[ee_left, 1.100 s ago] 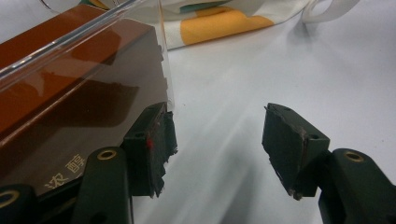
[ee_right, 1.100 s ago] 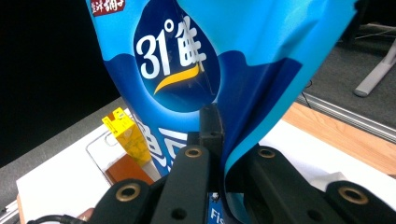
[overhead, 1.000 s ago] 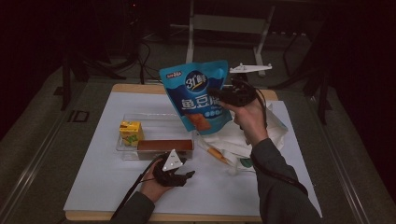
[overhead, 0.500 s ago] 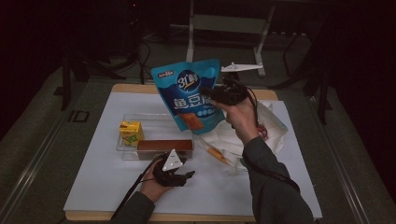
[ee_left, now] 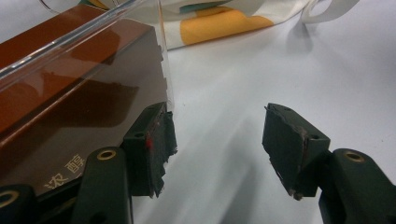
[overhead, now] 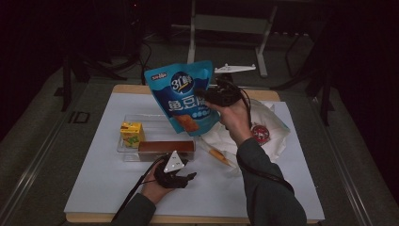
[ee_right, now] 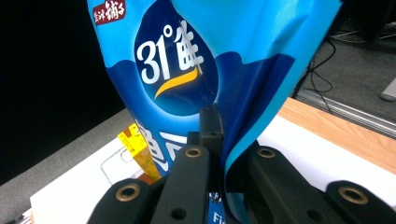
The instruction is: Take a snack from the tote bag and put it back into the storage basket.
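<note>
A blue snack bag with white print hangs upright in the air over the clear tray. My right gripper is shut on the bag's right edge; in the right gripper view the jaws pinch the blue bag between them, my right gripper pointing up along it. The tray holds a yellow juice box and a long brown box. My left gripper rests low on the white mat just in front of the tray, open and holding nothing. In its own view my left gripper stands beside the brown box.
A crumpled white plastic bag with orange print lies right of the tray, also seen as the white bag ahead of the left jaws. The white mat covers a wooden table. Dark floor, cables and a metal stand lie behind.
The right hand has carried the blue bag a little to the left, over the tray. The left gripper has stayed put.
</note>
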Available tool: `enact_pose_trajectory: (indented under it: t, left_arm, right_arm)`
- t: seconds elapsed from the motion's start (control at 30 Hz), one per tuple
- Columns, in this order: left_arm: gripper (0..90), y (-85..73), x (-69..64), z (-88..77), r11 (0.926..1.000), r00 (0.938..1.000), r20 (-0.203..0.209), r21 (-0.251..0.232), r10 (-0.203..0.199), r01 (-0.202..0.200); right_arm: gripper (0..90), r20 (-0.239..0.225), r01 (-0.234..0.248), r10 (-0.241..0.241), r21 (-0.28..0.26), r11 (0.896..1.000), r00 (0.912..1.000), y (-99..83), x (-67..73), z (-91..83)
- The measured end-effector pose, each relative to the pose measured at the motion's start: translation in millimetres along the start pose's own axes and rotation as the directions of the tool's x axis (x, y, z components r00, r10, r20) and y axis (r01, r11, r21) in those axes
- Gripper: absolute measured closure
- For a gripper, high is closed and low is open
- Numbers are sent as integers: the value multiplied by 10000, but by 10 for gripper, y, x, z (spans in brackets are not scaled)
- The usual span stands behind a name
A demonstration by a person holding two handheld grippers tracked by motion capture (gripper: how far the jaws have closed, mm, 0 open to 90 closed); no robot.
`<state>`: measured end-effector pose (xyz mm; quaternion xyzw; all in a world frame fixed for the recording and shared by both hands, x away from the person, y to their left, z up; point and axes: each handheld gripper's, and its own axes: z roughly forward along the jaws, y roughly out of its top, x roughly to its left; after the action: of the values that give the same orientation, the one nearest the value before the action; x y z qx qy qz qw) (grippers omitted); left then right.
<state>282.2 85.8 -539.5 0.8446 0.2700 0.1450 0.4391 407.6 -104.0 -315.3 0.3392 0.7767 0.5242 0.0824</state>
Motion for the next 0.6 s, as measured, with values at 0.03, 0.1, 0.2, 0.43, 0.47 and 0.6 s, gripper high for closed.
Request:
enact_pose_trajectory:
  t: [0.03, 0.1, 0.2, 0.43, 0.47, 0.6]
  left_arm:
    - [410, 0, 0, 0, 10000, 10000, -2, 3, 4, -4]
    - [410, 0, -1, 0, 10000, 10000, 4, -1, 8, -8]
    - [410, 0, 1, 1, 10000, 10000, 1, 3, -3, 3]
    - [410, 0, 1, 1, 10000, 10000, -2, -5, -5, 5]
    - [410, 1, 1, 0, 10000, 10000, -1, 12, 5, -5]
    - [410, 0, -1, -1, 10000, 10000, -1, -6, 13, -13]
  right_arm:
    - [894, -47, -29, 29, -40, 10000, 10000, -1, 7, 20]
    - [895, -99, -79, 78, -47, 10000, 9999, 2, 24, 57]
    - [895, -127, -99, 98, -60, 9999, 9999, 9, 44, 94]
    - [894, -246, -173, 171, -49, 9998, 9995, 36, 102, 235]
    - [894, -263, -177, 176, -33, 9998, 9995, 36, 107, 253]
    - [894, -280, -198, 197, -39, 9998, 9994, 41, 118, 307]
